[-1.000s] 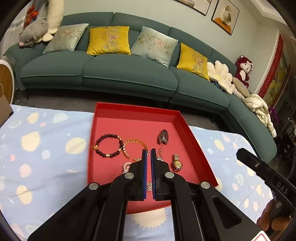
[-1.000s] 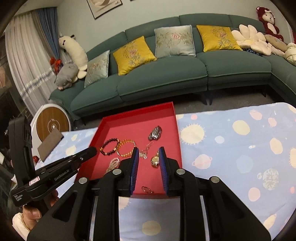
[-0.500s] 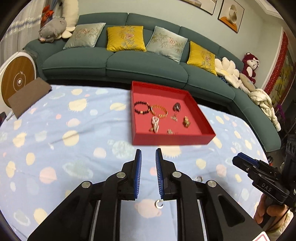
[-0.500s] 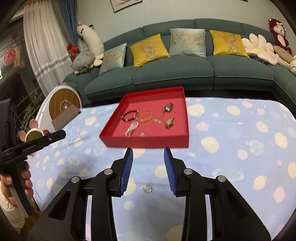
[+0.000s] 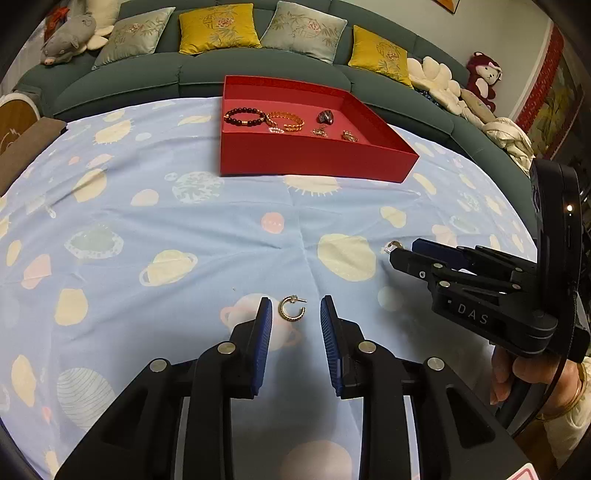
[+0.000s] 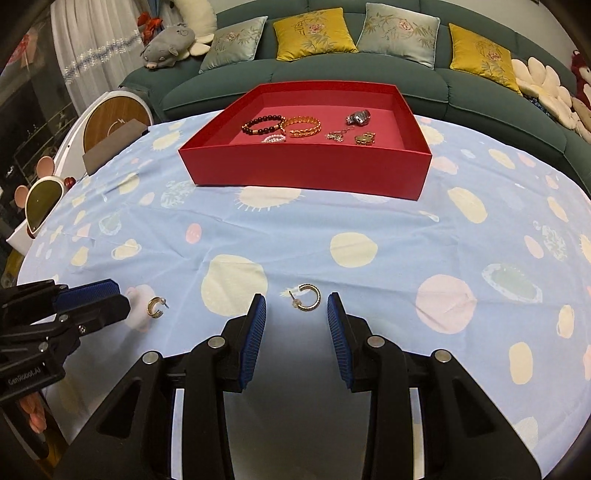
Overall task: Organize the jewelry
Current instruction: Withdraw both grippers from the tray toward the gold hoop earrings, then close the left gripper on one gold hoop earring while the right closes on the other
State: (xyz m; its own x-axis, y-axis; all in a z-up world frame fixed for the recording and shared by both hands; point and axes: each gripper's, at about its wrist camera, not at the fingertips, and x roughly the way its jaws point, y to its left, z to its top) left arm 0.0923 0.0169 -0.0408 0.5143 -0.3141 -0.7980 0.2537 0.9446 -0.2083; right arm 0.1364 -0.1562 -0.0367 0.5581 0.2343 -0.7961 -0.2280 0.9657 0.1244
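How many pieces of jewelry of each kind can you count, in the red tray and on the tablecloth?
Bracelets: 3: dark bead bracelet, gold chain bracelet, pearl bracelet
Watches: 2: silver watch, gold watch
Small charm piece: 1
Hoop earrings: 2: left earring, right earring
Total: 8

Left tongs (image 5: 295, 317) and right tongs (image 6: 296, 308) both gape wide, low.

Home living room — green sofa (image 6: 332, 79), cushions (image 6: 314, 33), plush toys (image 6: 168, 46)
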